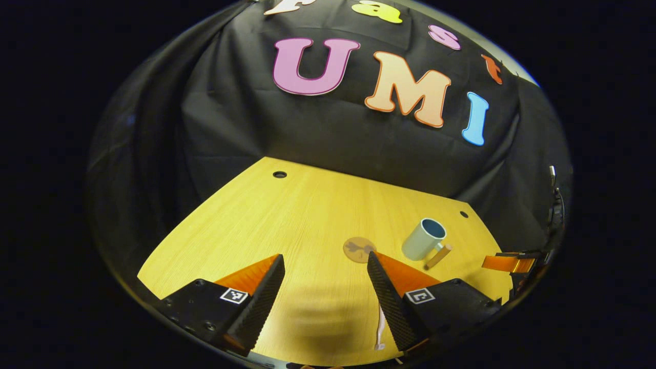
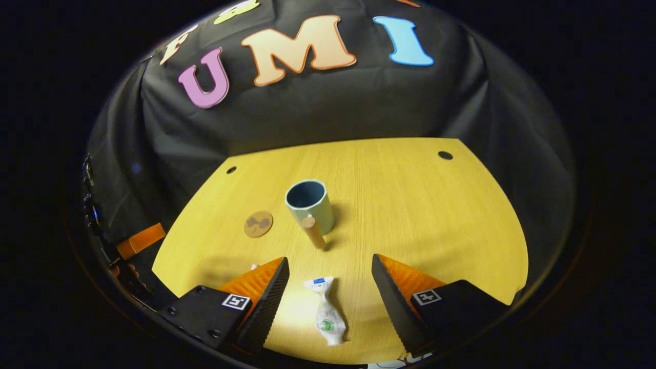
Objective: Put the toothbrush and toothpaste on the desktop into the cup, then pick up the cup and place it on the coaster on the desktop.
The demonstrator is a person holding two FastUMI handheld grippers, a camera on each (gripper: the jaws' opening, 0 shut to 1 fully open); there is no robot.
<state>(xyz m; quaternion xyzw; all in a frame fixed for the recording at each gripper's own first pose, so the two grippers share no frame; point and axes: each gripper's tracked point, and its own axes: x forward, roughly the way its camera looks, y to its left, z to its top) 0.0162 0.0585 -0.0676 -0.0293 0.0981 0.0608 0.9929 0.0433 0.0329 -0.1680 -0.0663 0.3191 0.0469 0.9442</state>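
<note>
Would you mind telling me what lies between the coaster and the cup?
Only bare desktop: in the right gripper view, the coaster and cup stand apart with nothing between them.

place: recording booth | evidence: black cloth wall (image 2: pixel 318 113), bare wooden desktop (image 2: pixel 410 205)

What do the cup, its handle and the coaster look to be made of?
Cup: likely glazed ceramic, with a smooth pale green wall and soft sheen. Handle: probably wood, tan and matte. Coaster: thin brown disc, perhaps wood or cork; too small to tell.
</note>
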